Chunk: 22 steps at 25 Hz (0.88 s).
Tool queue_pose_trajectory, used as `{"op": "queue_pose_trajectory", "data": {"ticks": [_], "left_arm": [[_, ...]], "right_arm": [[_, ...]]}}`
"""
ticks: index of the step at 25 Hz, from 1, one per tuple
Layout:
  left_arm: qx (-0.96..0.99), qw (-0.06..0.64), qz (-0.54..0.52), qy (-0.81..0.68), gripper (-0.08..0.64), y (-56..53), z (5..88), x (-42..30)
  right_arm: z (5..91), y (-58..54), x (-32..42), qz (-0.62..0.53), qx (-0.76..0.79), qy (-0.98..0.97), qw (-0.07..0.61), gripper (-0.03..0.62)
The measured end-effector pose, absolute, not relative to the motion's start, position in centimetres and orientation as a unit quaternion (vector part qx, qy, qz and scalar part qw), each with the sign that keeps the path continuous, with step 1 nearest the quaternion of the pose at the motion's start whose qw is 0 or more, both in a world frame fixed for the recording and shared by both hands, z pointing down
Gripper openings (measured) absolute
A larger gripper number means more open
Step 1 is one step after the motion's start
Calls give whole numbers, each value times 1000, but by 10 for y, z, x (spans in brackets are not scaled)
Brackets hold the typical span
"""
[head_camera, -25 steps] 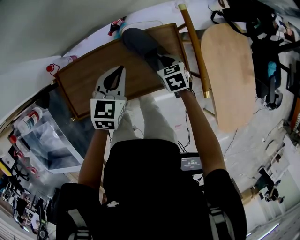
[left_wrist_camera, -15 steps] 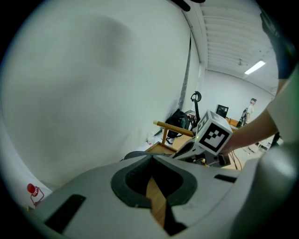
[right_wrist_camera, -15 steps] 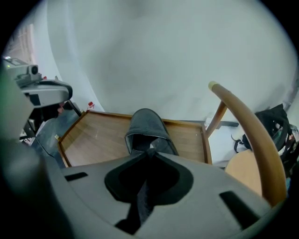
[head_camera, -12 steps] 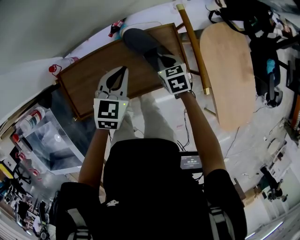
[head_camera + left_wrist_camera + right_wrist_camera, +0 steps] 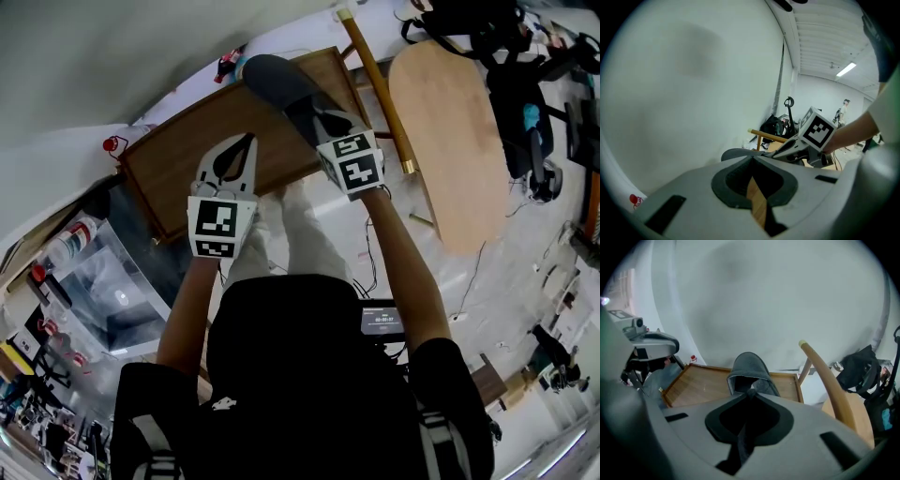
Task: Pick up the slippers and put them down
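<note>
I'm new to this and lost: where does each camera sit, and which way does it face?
Head view: on the person's head, looking steeply down at the wooden tray; both forearms, left gripper and right gripper show.
Left gripper view: rides the left gripper, along its shut jaws toward a wall.
Right gripper view: rides the right gripper, along jaws clamping the grey slipper.
Shared: all three show that slipper.

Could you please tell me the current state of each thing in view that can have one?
Brown wooden tray with a raised rim: lying flat, right way up.
Dark grey fabric slipper: pinched at its opening's edge, seemingly lifted above the tray.
Right gripper: jaws shut on the slipper.
Left gripper: jaws shut, nothing between them.
</note>
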<state>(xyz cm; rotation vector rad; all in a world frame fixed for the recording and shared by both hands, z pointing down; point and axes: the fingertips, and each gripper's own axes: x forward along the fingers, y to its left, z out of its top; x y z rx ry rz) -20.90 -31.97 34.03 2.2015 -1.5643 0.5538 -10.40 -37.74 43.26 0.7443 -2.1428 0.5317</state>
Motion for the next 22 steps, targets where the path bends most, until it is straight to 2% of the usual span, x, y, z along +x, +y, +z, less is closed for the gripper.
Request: {"op": "queue_pose_trajectory", "data": {"ticks": [22], "left_arm": [[831, 122, 156, -520, 5, -249, 264, -217]], "right_arm": [[321, -298, -110, 174, 383, -848, 323, 8]]}}
